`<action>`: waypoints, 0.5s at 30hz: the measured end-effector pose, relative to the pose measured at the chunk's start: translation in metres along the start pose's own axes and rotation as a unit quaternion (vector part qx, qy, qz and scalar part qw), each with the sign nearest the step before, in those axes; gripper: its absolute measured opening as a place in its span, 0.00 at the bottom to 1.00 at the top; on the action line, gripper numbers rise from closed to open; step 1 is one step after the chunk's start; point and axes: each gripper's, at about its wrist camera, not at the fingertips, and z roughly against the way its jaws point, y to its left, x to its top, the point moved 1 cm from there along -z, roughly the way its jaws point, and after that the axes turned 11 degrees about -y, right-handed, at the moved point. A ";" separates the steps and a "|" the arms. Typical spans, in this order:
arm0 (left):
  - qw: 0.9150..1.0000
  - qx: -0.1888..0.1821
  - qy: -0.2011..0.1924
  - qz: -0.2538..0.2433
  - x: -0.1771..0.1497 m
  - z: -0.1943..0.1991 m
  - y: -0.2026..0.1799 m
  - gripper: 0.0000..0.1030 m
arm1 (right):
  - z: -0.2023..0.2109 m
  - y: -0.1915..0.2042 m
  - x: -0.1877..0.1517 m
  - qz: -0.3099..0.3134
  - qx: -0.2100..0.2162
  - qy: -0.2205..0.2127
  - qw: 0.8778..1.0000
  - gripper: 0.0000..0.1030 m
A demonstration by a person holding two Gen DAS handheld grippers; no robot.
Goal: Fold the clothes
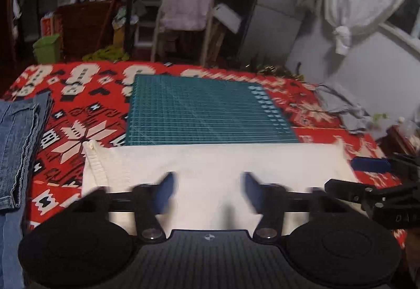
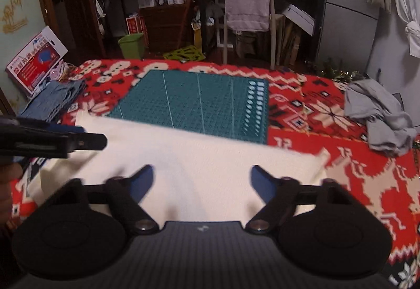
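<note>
Left hand-held gripper (image 1: 208, 190): jaws spread wide, nothing between them, hovering over the near part of the white garment (image 1: 210, 165).
Right hand-held gripper (image 2: 202, 181): jaws spread, empty, above the same cloth.
White garment: lies flat on the red patterned blanket (image 2: 354, 178), its far edge overlapping the green cutting mat (image 2: 194, 102).
Folded jeans (image 1: 15, 142): left edge.
Grey garment (image 2: 380, 116): crumpled, far right.

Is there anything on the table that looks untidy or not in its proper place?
Yes. The grey garment lies crumpled in a heap at the right side of the table, unfolded, while the jeans at the left are folded. The white cloth lies flat, overlapping the green mat.
</note>
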 end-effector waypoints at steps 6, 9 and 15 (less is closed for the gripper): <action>0.999 0.020 0.028 0.042 -0.001 -0.038 0.026 0.05 | -0.041 0.016 0.008 -0.035 0.010 0.014 0.999 0.21; 0.998 0.030 0.027 0.050 -0.004 -0.041 0.037 0.03 | -0.057 0.023 0.009 -0.037 0.012 0.017 0.999 0.21; 0.998 0.032 0.023 0.046 -0.008 -0.029 0.052 0.03 | -0.074 0.014 0.005 -0.043 -0.005 0.034 0.999 0.21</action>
